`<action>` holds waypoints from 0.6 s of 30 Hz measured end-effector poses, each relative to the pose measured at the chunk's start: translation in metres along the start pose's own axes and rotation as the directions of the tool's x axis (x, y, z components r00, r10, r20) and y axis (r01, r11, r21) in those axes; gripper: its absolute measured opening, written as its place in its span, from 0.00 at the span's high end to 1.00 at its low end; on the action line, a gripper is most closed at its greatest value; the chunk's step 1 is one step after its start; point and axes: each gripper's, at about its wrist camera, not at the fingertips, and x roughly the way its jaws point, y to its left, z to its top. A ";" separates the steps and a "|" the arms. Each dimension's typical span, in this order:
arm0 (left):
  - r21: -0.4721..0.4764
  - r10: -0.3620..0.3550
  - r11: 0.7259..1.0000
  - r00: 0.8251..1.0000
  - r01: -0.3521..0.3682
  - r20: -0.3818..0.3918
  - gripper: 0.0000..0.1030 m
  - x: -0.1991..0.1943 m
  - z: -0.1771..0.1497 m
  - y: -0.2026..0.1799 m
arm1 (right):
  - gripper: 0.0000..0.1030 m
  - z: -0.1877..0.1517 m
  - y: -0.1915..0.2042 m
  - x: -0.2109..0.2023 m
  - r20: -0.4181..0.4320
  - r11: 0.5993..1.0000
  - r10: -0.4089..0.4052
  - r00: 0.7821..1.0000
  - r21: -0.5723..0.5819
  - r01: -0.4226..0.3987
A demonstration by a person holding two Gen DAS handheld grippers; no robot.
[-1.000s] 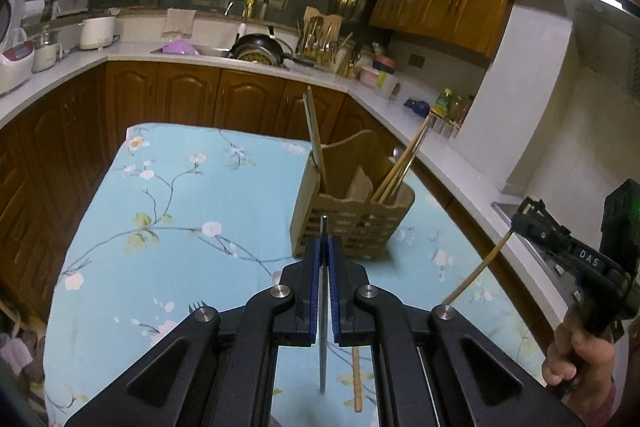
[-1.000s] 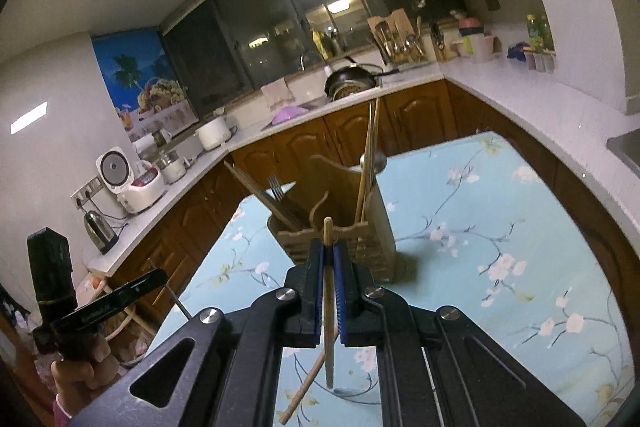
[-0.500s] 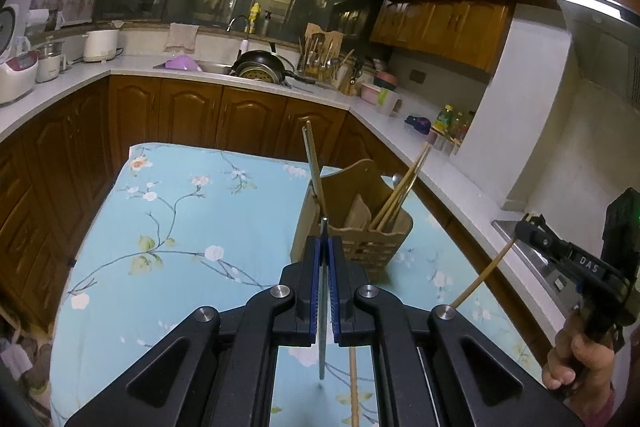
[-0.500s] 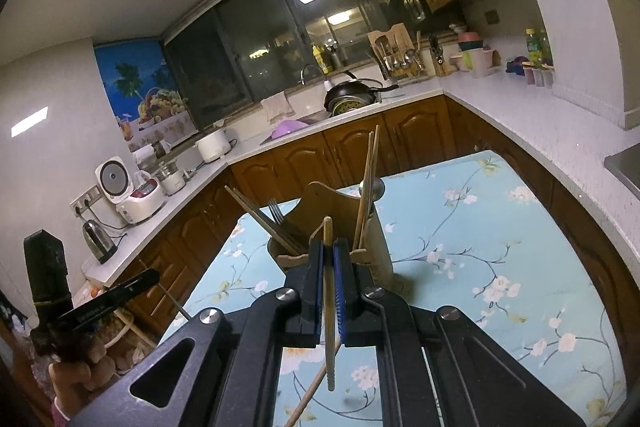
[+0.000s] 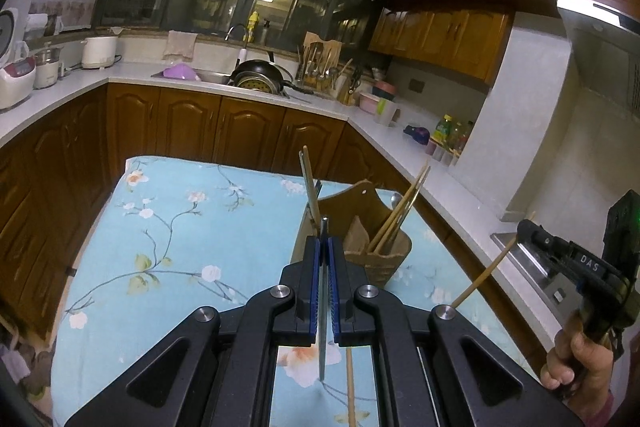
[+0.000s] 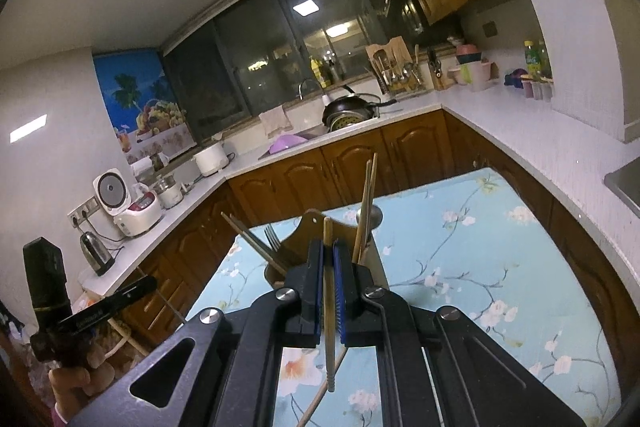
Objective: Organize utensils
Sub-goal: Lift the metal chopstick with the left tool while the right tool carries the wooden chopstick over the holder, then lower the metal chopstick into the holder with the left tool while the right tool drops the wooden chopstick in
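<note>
Wooden utensil holder (image 5: 352, 239) standing on the floral-clothed worktop (image 5: 168, 227), already stocked with chopsticks and a fork. Nearer than the holder, left gripper (image 5: 324, 251) clamped on a metal chopstick (image 5: 322, 307), right gripper (image 6: 328, 259) clamped on a wooden chopstick (image 6: 329, 307). Risk: long sticks snagging the holder's rim, tipping it. Compartments hidden behind fingers.

Only thing I could read was "DAS" in white letters on the side of my right gripper (image 5: 532, 227); the lettering on my left one was too blurry.
</note>
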 end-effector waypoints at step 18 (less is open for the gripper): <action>0.063 -0.026 0.998 0.983 0.014 0.184 0.98 0.032 0.069 -0.021 | 0.95 0.079 0.005 0.026 0.151 1.000 0.002 0.989 -0.017 0.001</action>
